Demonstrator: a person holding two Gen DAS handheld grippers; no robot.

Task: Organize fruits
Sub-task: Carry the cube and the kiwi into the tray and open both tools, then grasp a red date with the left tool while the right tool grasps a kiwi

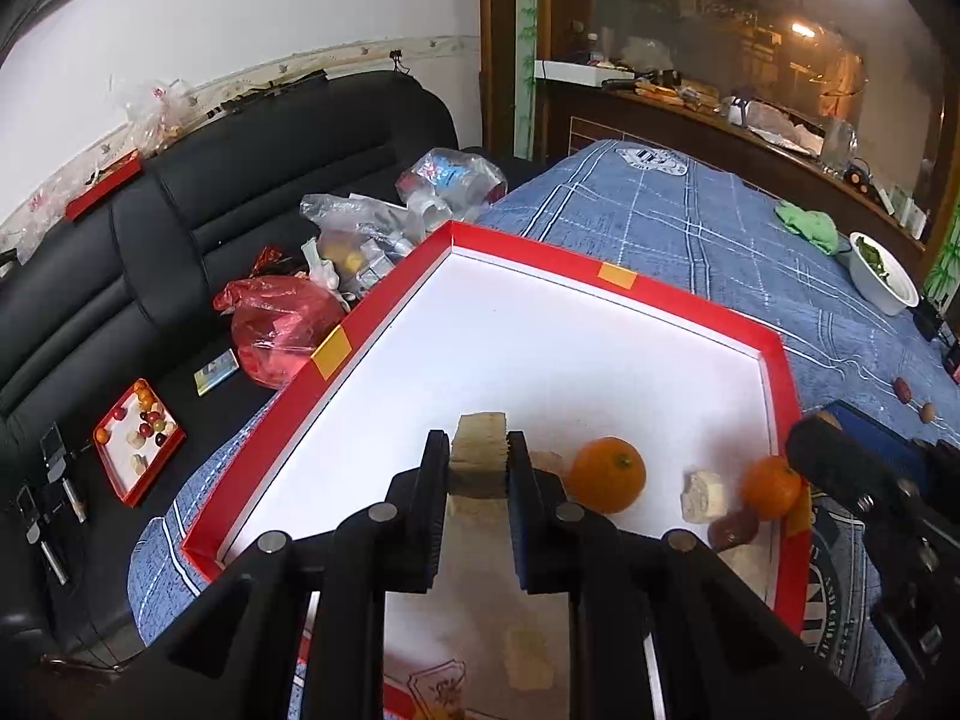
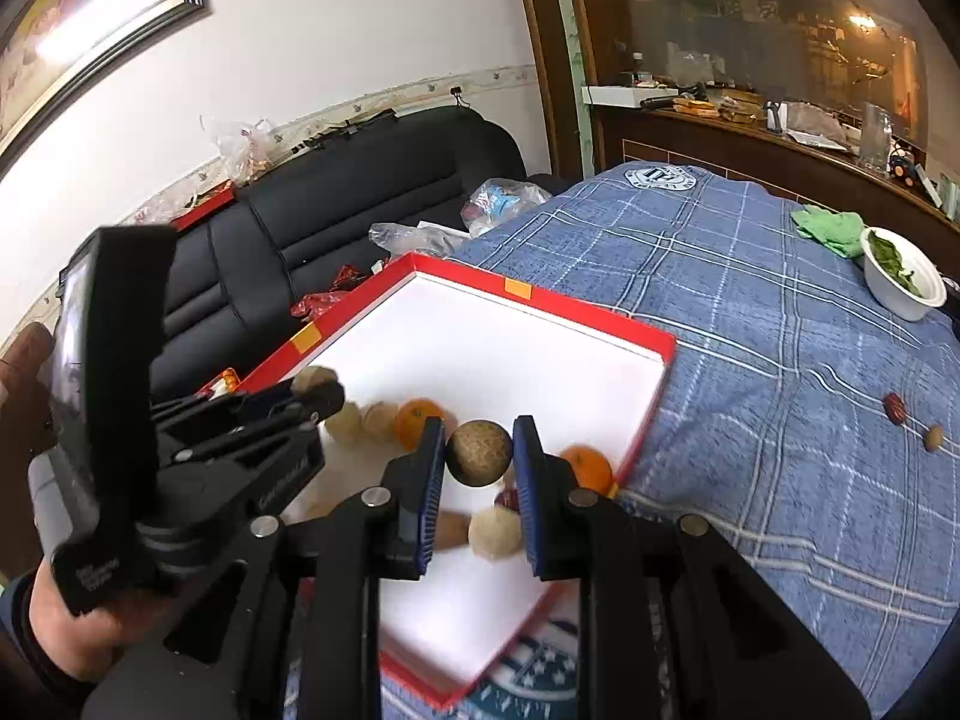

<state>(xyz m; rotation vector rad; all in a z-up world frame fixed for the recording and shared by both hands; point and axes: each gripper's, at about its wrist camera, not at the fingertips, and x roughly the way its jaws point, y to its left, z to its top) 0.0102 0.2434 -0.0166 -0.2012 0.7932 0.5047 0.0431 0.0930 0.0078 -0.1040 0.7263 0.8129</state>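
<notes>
A red box with a white floor lies on the blue plaid cloth; it also shows in the right wrist view. My left gripper is shut on a tan block-shaped piece above the box floor. My right gripper is shut on a round brown fruit above the box. Two oranges, a pale chunk and a red date lie in the box. Pale round fruits lie under the right gripper.
A red date and a brown nut lie loose on the cloth at right. A white bowl of greens and a green rag sit far right. A black sofa with bags and a small red tray is on the left.
</notes>
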